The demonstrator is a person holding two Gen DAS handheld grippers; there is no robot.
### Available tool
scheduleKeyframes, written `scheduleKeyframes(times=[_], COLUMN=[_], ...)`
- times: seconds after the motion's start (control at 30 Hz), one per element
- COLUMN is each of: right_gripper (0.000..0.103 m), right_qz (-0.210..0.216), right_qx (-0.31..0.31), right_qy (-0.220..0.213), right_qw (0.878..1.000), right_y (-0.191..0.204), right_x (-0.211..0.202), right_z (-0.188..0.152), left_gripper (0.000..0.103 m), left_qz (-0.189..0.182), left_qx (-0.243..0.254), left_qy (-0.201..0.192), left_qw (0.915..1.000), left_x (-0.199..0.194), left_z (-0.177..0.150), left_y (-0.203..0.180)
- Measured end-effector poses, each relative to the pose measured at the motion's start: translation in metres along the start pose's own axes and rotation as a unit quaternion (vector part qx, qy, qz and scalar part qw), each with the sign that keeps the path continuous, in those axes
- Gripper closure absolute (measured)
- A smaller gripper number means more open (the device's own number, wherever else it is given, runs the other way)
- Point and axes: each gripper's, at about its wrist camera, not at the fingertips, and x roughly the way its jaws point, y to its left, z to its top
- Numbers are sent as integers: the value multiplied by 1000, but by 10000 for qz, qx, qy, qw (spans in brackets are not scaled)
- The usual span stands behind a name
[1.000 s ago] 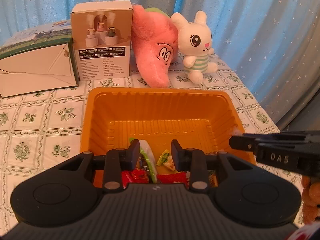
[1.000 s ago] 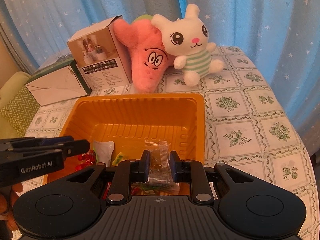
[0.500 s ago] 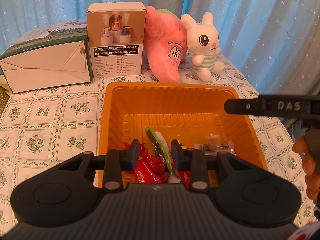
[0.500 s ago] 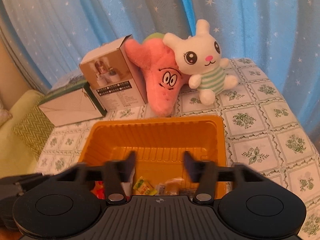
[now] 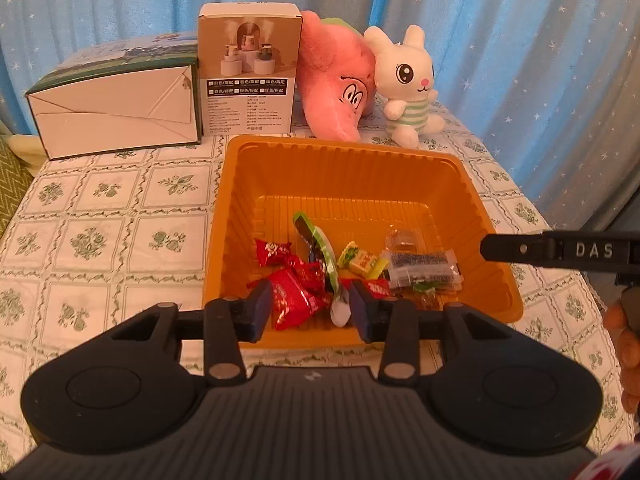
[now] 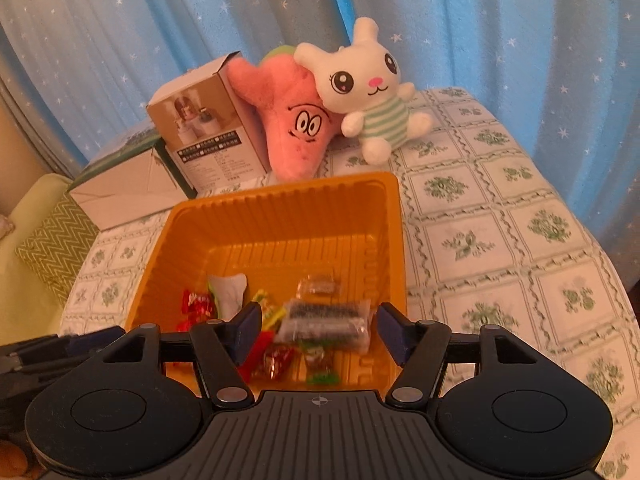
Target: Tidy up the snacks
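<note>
Pulled back from the orange tray [image 5: 340, 168] since a second ago, both grippers, with the whole pile of snacks now seen ahead of the jaws instead of under them. Left gripper [image 5: 310, 308]: jaws just opened further, now at a middle width, holding nothing; red wrapped candies [image 5: 294, 292] and a green and white packet [image 5: 324, 256] seen between the fingers but lying on the tray floor, not pressed by the pads. Right gripper [image 6: 318, 330]: jaws wide apart, empty; released earlier in that second, the clear packet with dark filling [image 6: 326, 320] now resting in the tray just ahead of the jaws, beside a small clear wrapped sweet [image 6: 320, 286] and a yellow-green candy [image 6: 272, 312]. Seen from the left wrist, one finger of the right gripper [image 5: 560, 250] reaching in over the right rim of the tray. Far beyond the jaws, behind the tray: a pink star plush [image 6: 292, 120], a white rabbit plush [image 6: 368, 92], a printed product box [image 5: 250, 68] and a low white carton [image 5: 116, 112], all on the green-patterned tablecloth [image 6: 500, 240].
</note>
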Motion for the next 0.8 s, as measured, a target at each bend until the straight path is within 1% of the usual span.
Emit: scheduleKeyframes(times=[0.07, 0.17, 0.2, 0.3, 0.4, 0.8], right_gripper=[39, 39, 39, 39, 39, 39], right_qz=[-49, -89, -97, -143, -217, -324], right_qx=[-48, -84, -92, -147, -244, -278], right_qy=[31, 41, 49, 24, -63, -258], right_qw=[10000, 9999, 9999, 9998, 9994, 9988], right_y=[3, 8, 10, 15, 21, 32], right_x=[-8, -21, -26, -43, -64, -138], right_z=[-10, -23, -27, -38, -51, -100], left_gripper=[60, 53, 50, 41, 36, 35], left_qz=[42, 168, 190, 137, 175, 276], left_qx=[-4, 43, 39, -30, -31, -207], left_qy=[-11, -48, -66, -187, -328, -607], left_qw=[10000, 9998, 9998, 9997, 9993, 9976], left_x=[-11, -28, -34, -54, -76, -152], left_z=[-6, -14, -17, -24, -33, -78], left_y=[-2, -7, -8, -11, -16, -29])
